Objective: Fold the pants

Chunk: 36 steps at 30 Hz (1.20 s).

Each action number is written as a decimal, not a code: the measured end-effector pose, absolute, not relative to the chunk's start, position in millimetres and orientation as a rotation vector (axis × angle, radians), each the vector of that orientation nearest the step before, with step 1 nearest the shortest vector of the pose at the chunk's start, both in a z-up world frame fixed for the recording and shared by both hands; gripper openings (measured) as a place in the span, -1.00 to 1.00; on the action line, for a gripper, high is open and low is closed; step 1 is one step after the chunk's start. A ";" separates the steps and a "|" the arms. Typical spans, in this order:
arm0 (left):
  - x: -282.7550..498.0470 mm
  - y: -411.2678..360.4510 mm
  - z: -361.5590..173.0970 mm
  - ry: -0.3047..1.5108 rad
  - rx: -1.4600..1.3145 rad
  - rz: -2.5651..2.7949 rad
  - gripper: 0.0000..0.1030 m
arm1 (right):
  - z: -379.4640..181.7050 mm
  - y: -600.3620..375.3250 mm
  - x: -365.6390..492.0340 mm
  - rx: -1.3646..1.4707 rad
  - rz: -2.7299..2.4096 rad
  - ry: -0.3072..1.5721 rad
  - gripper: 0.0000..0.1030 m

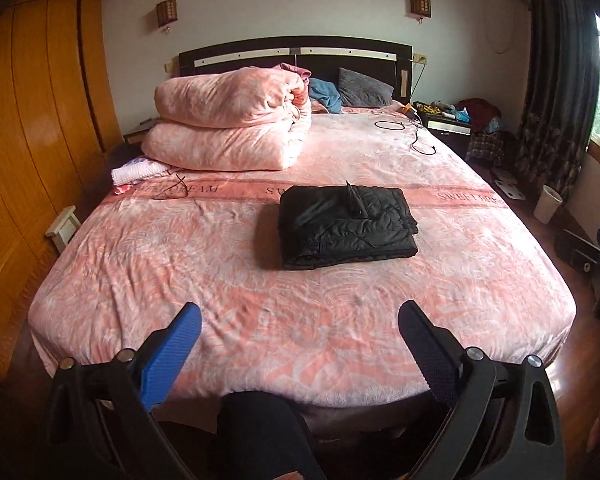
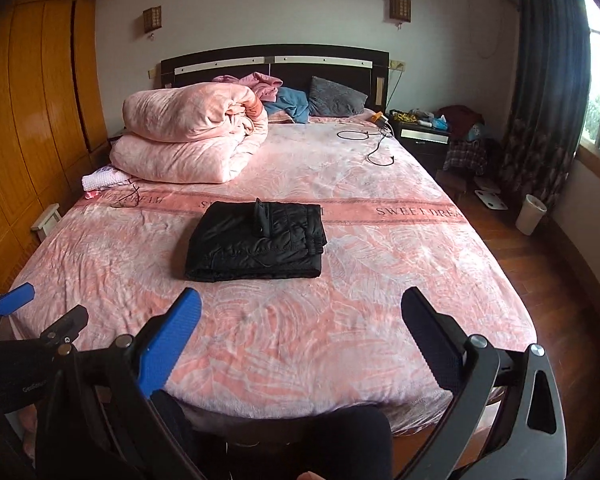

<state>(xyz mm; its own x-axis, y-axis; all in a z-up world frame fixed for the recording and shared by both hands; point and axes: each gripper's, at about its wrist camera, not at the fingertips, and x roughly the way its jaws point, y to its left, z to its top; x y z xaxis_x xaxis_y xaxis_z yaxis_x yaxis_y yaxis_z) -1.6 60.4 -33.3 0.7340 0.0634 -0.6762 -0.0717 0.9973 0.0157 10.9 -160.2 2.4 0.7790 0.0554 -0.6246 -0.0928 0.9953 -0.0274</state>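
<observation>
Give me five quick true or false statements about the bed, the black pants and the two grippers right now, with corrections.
1. The black pants lie folded in a compact stack on the bed. True.
2. The left gripper holds the pants. False: it is open and holds nothing.
3. The right gripper is open. True.
4. The pink quilt is spread flat. False: it is bundled near the headboard.
5. A black cable lies on the bed. True.
</observation>
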 end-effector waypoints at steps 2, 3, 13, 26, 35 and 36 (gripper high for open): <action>-13.6 58.5 -29.1 0.729 -0.018 0.074 0.93 | 3.3 -159.7 0.9 -0.053 0.086 0.670 0.94; -17.7 57.9 -28.1 0.725 -0.017 0.082 0.93 | 3.1 -158.8 -4.0 -0.056 0.088 0.666 0.94; -30.6 64.0 -21.6 0.711 -0.047 0.097 0.92 | 8.8 -154.7 -20.9 -0.059 0.110 0.651 0.94; -31.5 75.5 -19.3 0.723 -0.098 0.078 0.93 | 18.4 -143.1 -21.6 -0.080 0.129 0.628 0.94; -26.4 80.4 -18.6 0.729 -0.113 0.081 0.93 | 12.2 -135.4 -14.7 -0.091 0.148 0.644 0.94; -25.7 80.4 -19.1 0.731 -0.118 0.080 0.93 | 11.6 -134.9 -13.3 -0.092 0.149 0.647 0.94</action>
